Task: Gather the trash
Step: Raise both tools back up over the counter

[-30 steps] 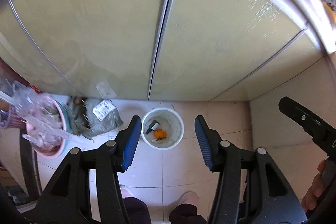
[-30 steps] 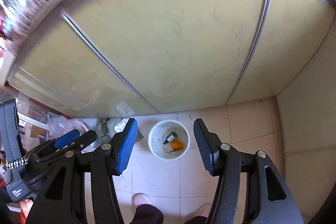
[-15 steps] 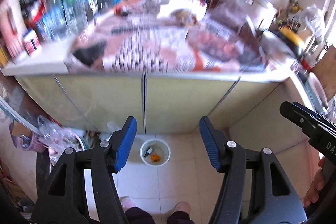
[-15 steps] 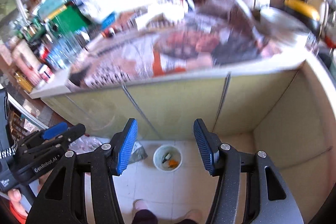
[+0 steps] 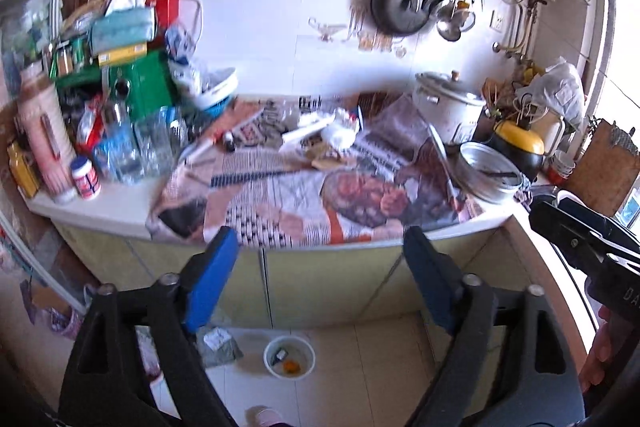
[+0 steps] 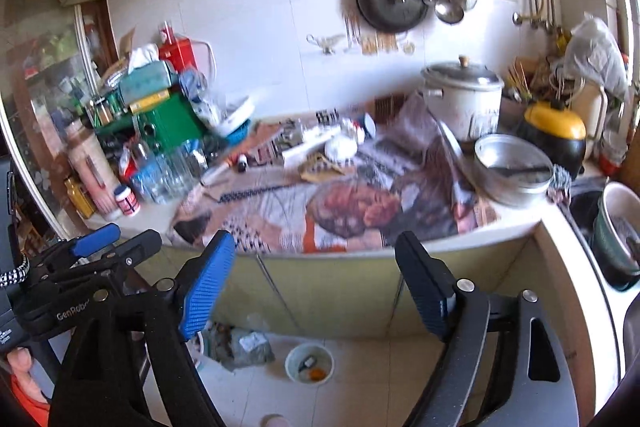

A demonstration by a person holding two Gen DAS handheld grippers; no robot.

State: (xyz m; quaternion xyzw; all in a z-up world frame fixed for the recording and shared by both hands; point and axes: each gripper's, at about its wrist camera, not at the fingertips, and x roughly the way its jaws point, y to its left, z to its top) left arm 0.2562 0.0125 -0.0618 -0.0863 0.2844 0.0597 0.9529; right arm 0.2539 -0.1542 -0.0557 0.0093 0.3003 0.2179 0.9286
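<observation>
Trash (image 5: 328, 137) lies scattered across the newspaper-covered counter (image 5: 120, 205), toward its back edge near the wall: a long white tube lies on its side, its long axis running left to right and tilted up at the right end, beside crumpled white paper (image 6: 340, 147). Both grippers are held level above the floor, short of the counter's front edge and aimed at it. The left gripper (image 5: 316, 279) has its blue-padded jaws spread wide, holding nothing; the right gripper (image 6: 316, 283) is likewise spread wide and holds nothing. On the tiled floor below, against the cabinet doors, a white bin (image 5: 289, 357) stands upright holding an orange scrap and a small dark item.
</observation>
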